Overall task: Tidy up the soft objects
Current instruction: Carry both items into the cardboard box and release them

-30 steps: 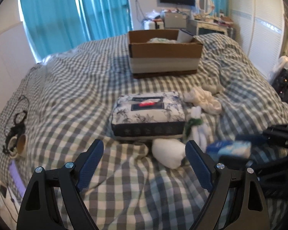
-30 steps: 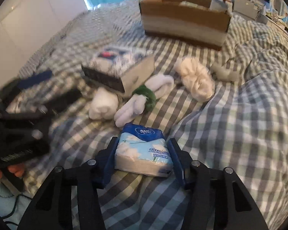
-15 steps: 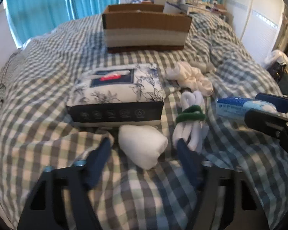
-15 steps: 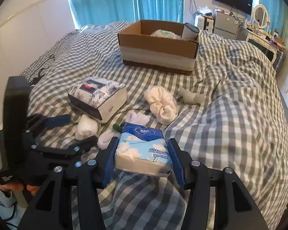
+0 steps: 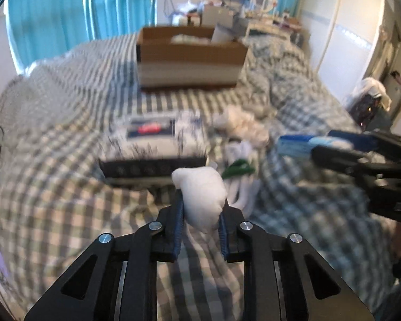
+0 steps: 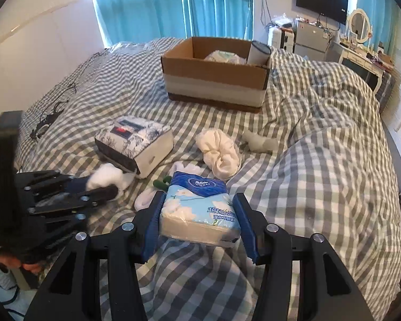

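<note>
Left wrist view: left gripper point(image 5: 201, 208) clamped narrow on white sock ball point(image 5: 200, 195), blue pads pressed into both flanks. Long axis roughly along the fingers, rounded end pointing forward toward tissue box point(image 5: 157, 144). Lifted or resting on checked duvet point(image 5: 53, 160): can't tell, frame heavily blurred.

Right wrist view: right gripper point(image 6: 197, 222) closed partway onto blue tissue pack point(image 6: 199, 211), fingers wide apart, pads point(image 6: 153, 219) bearing on both short ends. Pack long axis crosswise between the fingers, dark blue end facing away toward cardboard box point(image 6: 216, 80). Looks raised off the duvet. Cardboard box at far side of bed, open top, items inside. Between pack and box: cream rolled cloth point(image 6: 220, 152), small white sock point(image 6: 259, 141), green-banded white pair point(image 6: 157, 190) just left of pack
</note>
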The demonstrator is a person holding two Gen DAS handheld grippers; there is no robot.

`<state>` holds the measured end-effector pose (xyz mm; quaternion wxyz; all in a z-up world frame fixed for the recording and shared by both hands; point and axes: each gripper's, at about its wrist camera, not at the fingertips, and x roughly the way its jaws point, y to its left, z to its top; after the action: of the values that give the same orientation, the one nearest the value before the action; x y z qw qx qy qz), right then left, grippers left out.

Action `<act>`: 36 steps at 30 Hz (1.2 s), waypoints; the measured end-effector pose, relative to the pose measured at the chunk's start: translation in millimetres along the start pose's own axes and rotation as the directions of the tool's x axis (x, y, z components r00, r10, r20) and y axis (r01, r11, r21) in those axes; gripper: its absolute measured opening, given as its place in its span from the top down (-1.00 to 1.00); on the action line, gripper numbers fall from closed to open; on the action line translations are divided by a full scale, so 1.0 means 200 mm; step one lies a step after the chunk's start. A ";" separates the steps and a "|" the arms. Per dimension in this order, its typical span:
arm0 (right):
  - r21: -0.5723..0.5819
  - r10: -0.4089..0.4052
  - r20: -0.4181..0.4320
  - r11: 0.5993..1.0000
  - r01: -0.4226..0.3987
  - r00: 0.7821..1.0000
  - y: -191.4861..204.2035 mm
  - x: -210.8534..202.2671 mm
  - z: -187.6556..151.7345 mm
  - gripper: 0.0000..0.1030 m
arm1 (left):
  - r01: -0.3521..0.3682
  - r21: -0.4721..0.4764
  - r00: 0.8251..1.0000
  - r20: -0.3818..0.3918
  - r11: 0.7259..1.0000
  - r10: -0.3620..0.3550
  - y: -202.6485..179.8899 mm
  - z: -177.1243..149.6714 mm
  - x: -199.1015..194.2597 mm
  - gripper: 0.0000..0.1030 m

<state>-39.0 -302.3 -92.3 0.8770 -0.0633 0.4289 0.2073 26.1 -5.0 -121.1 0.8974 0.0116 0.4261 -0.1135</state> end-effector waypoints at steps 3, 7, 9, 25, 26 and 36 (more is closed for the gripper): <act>0.002 0.000 0.021 1.000 0.000 1.000 -0.01 -0.04 0.03 0.00 | -0.004 0.015 0.999 0.053 1.000 0.003 0.00 0.07 -0.09 0.59; -0.007 -0.013 0.063 1.000 0.013 0.998 -0.02 -0.10 0.08 0.00 | -0.018 0.018 0.994 0.106 1.000 0.016 0.02 0.19 -0.17 0.59; -0.010 -0.015 0.081 1.000 0.016 0.997 -0.03 -0.13 0.12 0.00 | -0.022 0.020 0.990 0.139 1.000 0.019 0.03 0.26 -0.21 0.59; -0.041 -0.014 0.289 0.999 0.027 0.957 -0.13 -0.27 0.86 0.00 | -0.073 0.063 0.964 0.260 0.995 0.054 0.12 0.92 -0.17 0.58; -0.041 -0.011 0.293 0.999 0.024 0.956 -0.14 -0.26 0.90 0.00 | -0.075 0.060 0.966 0.253 0.995 0.057 0.13 0.96 -0.13 0.58; -0.028 -0.058 0.289 0.997 0.069 0.956 -0.31 0.11 1.32 0.00 | -0.050 0.058 0.984 0.173 0.997 0.039 0.19 1.27 0.37 0.58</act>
<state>190.0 -275.2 52.2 0.9349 -0.0626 0.2906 0.1939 273.3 -12.7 -18.8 0.9323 0.0391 0.3433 -0.1070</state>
